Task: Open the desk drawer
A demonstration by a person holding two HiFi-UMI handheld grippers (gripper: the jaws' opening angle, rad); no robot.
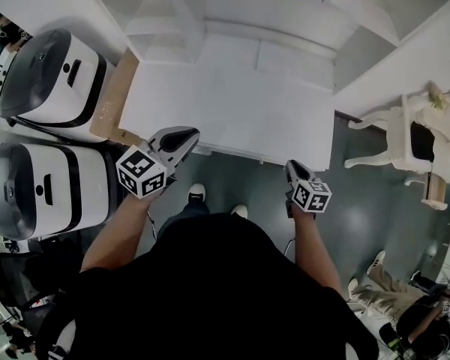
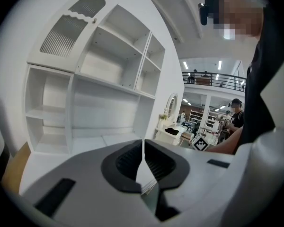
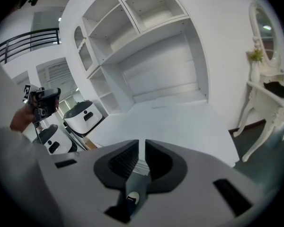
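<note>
The desk [image 1: 232,118] is running left to right, front facing the person [image 1: 210,283]. Left gripper [image 1: 186,136] is sitting closed, right gripper [image 1: 293,166] gaping narrowly, both empty.

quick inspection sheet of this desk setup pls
surface: white desk top, bare
job's things: drawer front hidden from above; no drawer pulled out
clutter: two white-and-black machines left of desk, cardboard beside it
grippers: left gripper jaws together, empty; right gripper jaws slightly apart, empty
cables: none clearly made out
surroundings: empty white shelves, ornate white table, grey floor
</note>
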